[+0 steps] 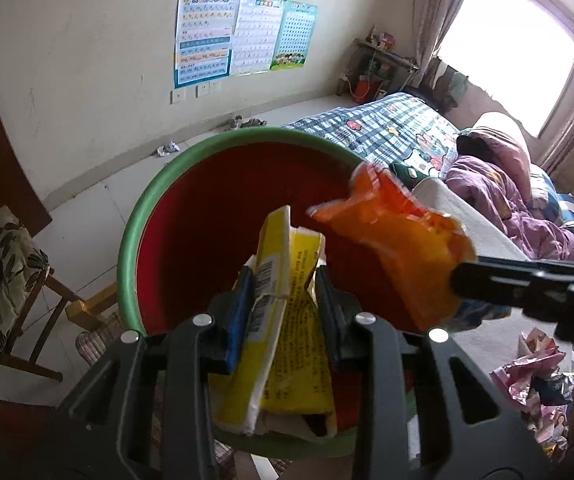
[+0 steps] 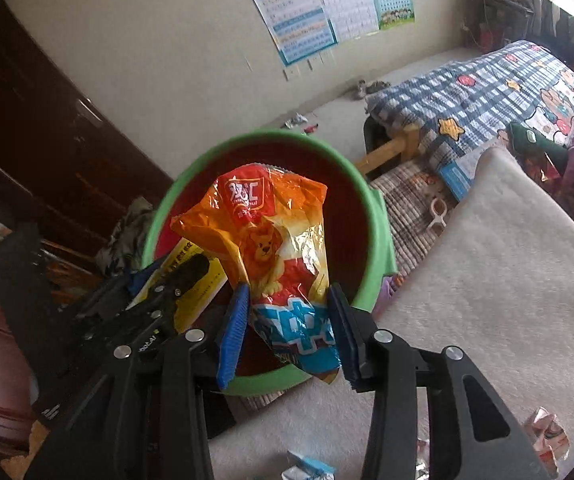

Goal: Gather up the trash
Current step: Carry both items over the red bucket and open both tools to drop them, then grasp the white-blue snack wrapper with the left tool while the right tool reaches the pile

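left gripper clamps a torn yellow carton; right gripper pinches a crinkled orange lion-print wrapper.

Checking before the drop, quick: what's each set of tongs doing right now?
Left tongs: closed on the yellow wrapper, over the bin.
Right tongs: closed on the orange snack bag, over the same bin.

Bin floor and wrapper ends hidden from both wrist cameras

The bottom of the bin is screened by the yellow wrapper and the orange snack bag. The yellow wrapper's print is too small to be read, and its lower end is lost behind the left claw. The wall posters are illegible; the crumpled wrappers are cut off at the frame's edge.
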